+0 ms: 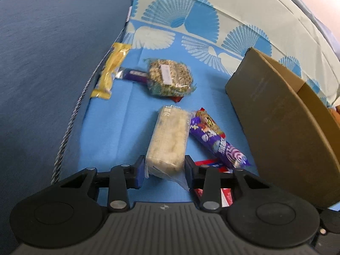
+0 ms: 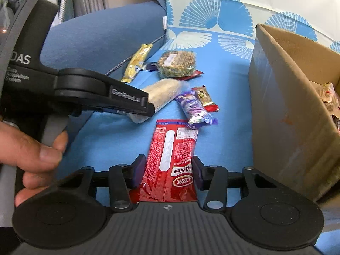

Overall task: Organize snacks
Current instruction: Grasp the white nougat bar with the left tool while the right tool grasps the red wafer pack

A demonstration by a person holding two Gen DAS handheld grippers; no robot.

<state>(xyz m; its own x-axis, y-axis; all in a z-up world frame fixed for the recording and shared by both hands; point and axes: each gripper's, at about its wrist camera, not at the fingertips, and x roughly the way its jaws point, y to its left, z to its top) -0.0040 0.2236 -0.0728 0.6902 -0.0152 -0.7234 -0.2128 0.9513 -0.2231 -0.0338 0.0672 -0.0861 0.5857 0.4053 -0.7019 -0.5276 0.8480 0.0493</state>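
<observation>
Snacks lie on a blue cloth. My left gripper (image 1: 163,170) has its fingers on both sides of the near end of a pale cracker pack (image 1: 169,140), which also shows in the right wrist view (image 2: 163,91). My right gripper (image 2: 167,172) has its fingers against both sides of a red snack packet (image 2: 172,157). A purple candy pack (image 1: 216,140) (image 2: 194,108), a small red bar (image 2: 205,97), a round seed cake (image 1: 170,77) (image 2: 177,62) and a yellow bar (image 1: 111,70) (image 2: 137,62) lie beyond. The left gripper's body (image 2: 102,93) covers part of the cracker pack.
An open cardboard box (image 1: 282,127) (image 2: 297,97) stands on the right, with snacks inside. A blue cushion (image 1: 48,68) (image 2: 102,36) rises on the left, edged by a cord. A small dark purple bar (image 1: 133,74) lies between the yellow bar and the seed cake.
</observation>
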